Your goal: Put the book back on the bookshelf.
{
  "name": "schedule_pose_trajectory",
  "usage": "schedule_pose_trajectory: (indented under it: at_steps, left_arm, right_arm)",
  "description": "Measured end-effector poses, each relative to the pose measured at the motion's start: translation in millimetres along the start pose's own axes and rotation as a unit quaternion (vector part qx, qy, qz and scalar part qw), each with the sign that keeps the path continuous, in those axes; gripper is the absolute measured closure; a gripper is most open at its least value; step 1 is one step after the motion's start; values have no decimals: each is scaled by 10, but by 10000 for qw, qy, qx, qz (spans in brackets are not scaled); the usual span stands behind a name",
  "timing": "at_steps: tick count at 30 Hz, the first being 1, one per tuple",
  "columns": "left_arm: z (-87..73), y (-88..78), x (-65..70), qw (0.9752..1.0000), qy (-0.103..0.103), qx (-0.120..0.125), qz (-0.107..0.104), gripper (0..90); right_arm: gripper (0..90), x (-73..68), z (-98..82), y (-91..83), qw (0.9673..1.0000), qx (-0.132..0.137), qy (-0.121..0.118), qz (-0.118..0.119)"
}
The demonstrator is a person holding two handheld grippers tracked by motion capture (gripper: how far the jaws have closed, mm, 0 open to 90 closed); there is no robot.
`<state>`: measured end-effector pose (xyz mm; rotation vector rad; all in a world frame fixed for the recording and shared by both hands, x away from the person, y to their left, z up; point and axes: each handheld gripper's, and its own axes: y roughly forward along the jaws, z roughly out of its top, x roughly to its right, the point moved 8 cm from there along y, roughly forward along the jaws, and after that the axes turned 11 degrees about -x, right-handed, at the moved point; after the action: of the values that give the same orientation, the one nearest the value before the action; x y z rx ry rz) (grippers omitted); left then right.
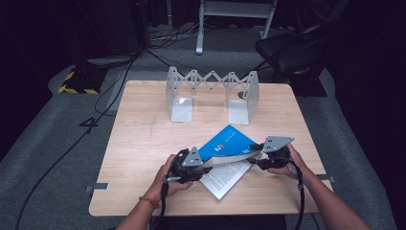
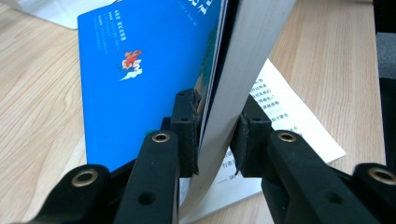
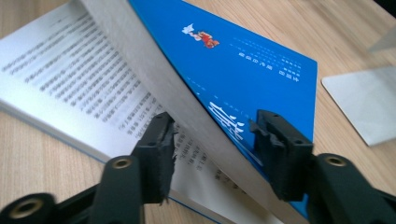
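From the high view, a blue paperback book (image 1: 229,143) lies open near the table's (image 1: 143,143) front edge, right of centre, between the left gripper (image 1: 203,168) and right gripper (image 1: 253,160), with an expanding metal bookend rack (image 1: 210,91) at the back edge. The left gripper view shows its jaws pinched on the raised block of pages under the cover, apparently to turn or close it. In the right gripper view the jaws stand apart astride that same lifted block, above printed text.

The small white print on the blue-covered paperback book (image 2: 140,70) is too tiny to read — its open page text (image 3: 70,65) blurs.
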<state>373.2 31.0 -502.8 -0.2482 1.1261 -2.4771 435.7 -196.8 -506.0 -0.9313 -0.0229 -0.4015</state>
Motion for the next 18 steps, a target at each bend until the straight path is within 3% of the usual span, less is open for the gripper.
schedule_pose_trajectory:
  at_steps: [4, 8, 10, 12, 14, 16, 18]
  left_arm:
    - [-47, -50, -72, 9999, -135, -9, 51, 695]
    - [-73, -82, -110, 9995, -244, -32, 217, 605]
    - [-54, -101, -54, 9991, -274, 9, 321, 593]
    - [5, -106, 39, 9990, -206, -12, 387, 492]
    - [33, -106, 77, 9990, -173, 3, 419, 473]
    - [132, -87, 174, 9978, -94, -77, 653, 472]
    - [166, -41, 173, 9960, -119, -197, 865, 480]
  right_arm:
    - [608, -60, 44, 16, 9991, -18, -413, -106]
    - [646, -103, 96, 29, 9983, -75, -547, -185]
    - [657, -123, 127, 33, 9979, -104, -589, -236]
    - [664, -138, 155, 39, 9976, -120, -620, -274]
    - [664, -147, 169, 43, 9974, -140, -636, -292]
    - [667, -160, 194, 53, 9971, -174, -674, -302]
    - [672, -174, 223, 57, 9971, -185, -675, -301]
